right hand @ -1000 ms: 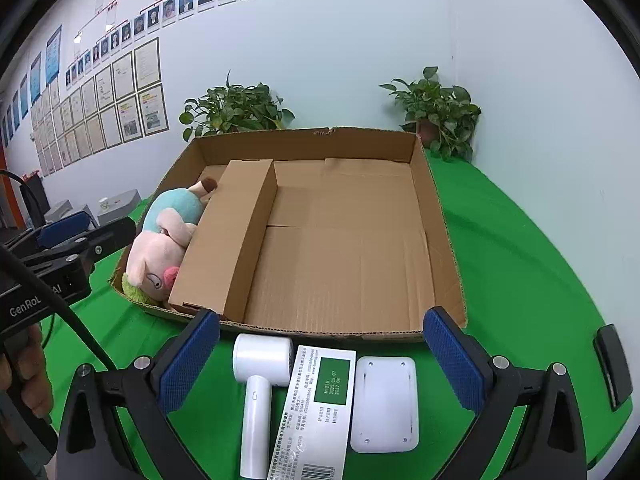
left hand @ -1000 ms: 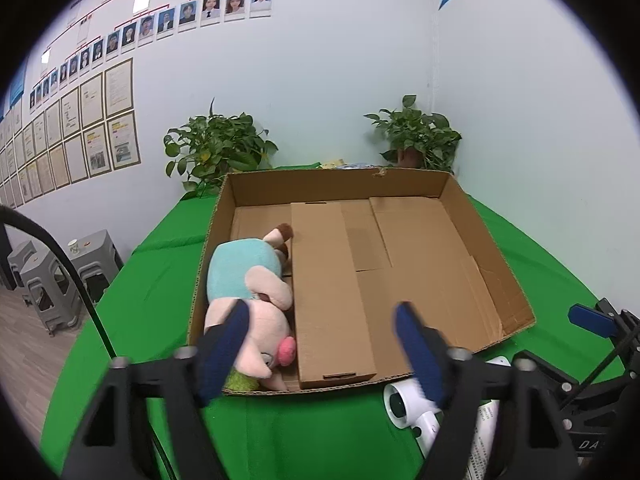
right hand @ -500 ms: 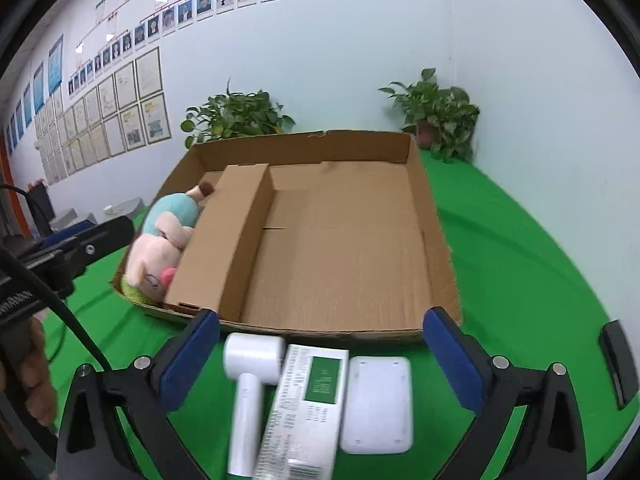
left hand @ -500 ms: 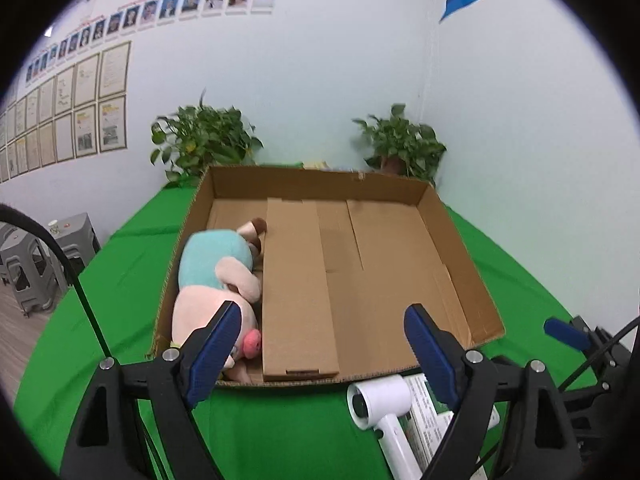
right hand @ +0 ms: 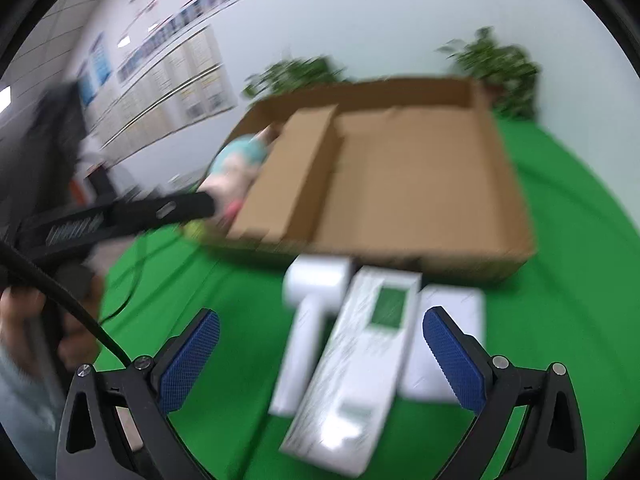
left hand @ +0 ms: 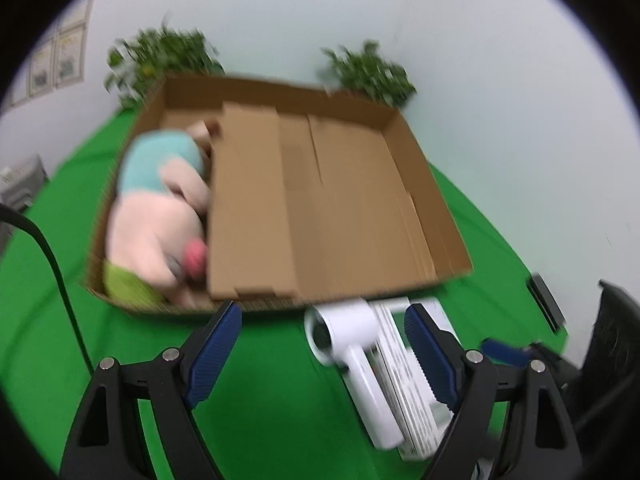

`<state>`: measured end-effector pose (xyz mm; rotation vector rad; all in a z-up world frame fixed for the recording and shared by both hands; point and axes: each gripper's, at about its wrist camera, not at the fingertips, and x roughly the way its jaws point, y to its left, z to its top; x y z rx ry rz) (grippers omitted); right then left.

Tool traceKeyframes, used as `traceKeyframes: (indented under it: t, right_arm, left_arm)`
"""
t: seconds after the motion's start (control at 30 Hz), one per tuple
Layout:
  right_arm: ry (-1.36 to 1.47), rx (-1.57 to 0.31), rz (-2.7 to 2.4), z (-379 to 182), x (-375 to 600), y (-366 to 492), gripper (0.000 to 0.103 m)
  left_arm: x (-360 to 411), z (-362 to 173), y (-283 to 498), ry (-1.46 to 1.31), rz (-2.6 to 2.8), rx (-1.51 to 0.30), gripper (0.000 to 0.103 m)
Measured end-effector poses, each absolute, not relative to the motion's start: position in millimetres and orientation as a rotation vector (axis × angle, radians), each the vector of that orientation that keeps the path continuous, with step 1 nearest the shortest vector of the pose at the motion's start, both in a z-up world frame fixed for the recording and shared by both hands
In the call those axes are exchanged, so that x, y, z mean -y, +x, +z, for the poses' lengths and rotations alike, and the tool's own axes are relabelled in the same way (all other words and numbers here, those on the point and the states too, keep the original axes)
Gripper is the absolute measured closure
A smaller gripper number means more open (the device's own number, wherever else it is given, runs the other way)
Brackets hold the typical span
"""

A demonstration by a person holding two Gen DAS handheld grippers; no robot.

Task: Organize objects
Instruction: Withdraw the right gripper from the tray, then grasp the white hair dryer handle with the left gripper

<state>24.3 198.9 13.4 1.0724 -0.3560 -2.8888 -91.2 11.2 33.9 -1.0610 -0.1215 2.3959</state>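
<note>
In the left wrist view the left gripper (left hand: 322, 336) stands with its blue-padded jaws spread wide and nothing between them, above a bright green tablecloth (left hand: 272, 400). Just past it lies a shallow cardboard box (left hand: 424, 184), open on top, with a long cardboard divider (left hand: 248, 208) running from near to far; the left compartment holds a plush toy (left hand: 156, 208) in pink and teal, and the wide right compartment shows only bare cardboard. On the cloth at the box's near right edge lie a white hair dryer (left hand: 352, 344) and, touching it on the right, a white printed carton (left hand: 404, 376). Two leafy potted plants (left hand: 160, 60) stand at the far side against a pale wall, and framed sheets hang at far left. In the right wrist view, blurred, the right gripper (right hand: 320, 352) is likewise wide apart and empty, over the same hair dryer (right hand: 308, 320), the carton (right hand: 360, 360) with its green label, and a flat white case (right hand: 448, 344) on the right, side by side in front of the box (right hand: 500, 200). At left a hand (right hand: 36, 332) holds the other black gripper; rows of framed papers line the left wall.
</note>
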Motion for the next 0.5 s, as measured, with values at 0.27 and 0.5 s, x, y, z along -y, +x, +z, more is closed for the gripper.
traceKeyframes:
  t: [0.27, 0.5]
  right_arm:
    - [1.139, 0.339, -2.686, -32.8, -151.7, 24.2, 0.015]
    - [1.226, 0.204, -2.706, -53.3, -133.7, 5.6, 0.026]
  left_arm:
    - [-22.7, -12.8, -104.1, -1.220, 2.144, 0.270, 0.020]
    - [-30.3, -45.5, -120.5, -1.330, 2.025, 0.333, 0.022]
